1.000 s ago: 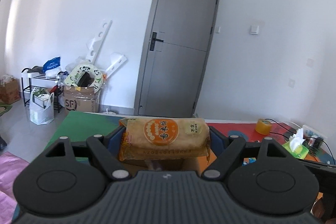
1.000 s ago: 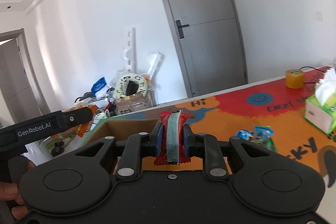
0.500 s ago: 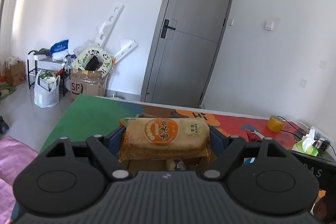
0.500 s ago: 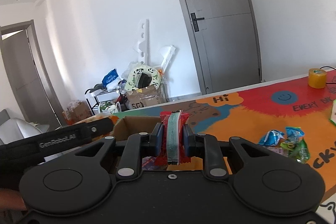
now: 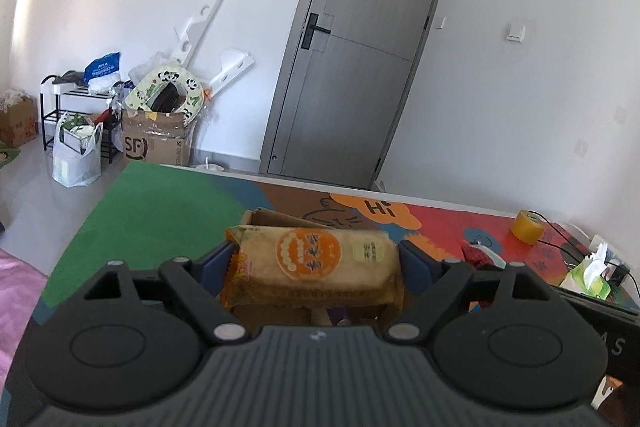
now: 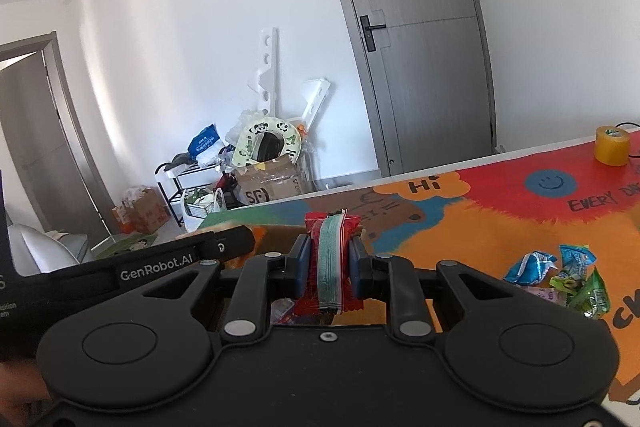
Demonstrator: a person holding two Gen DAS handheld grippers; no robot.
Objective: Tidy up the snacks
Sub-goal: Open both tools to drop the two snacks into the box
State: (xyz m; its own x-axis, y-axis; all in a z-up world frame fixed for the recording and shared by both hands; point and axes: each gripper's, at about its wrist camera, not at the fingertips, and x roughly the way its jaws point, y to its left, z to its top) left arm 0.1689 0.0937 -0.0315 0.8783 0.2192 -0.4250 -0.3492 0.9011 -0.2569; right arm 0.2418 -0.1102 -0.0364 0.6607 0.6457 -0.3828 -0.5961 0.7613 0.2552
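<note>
An orange biscuit pack (image 5: 316, 259) lies crosswise between the jaws of my left gripper (image 5: 316, 265), just above an open cardboard box (image 5: 280, 217) on the colourful table mat. The jaws are opening; the pack looks blurred and no longer pinched. My right gripper (image 6: 330, 259) is shut on a red snack packet (image 6: 330, 255) with a green stripe, held upright. It hangs beside the left gripper's black body (image 6: 160, 263), over the same box. In the left wrist view that red packet (image 5: 474, 253) shows at the right. Most of the box's inside is hidden.
Several loose snack packets (image 6: 560, 275) lie on the orange mat to the right. A yellow tape roll (image 6: 612, 145) and a tissue box (image 5: 588, 275) stand near the table's far right edge. Beyond the table edge are the floor, boxes and a grey door.
Both grippers have moved over the table towards the box, so more of the mat shows. The biscuit pack has turned blurry and sits slightly lower between the left jaws.
</note>
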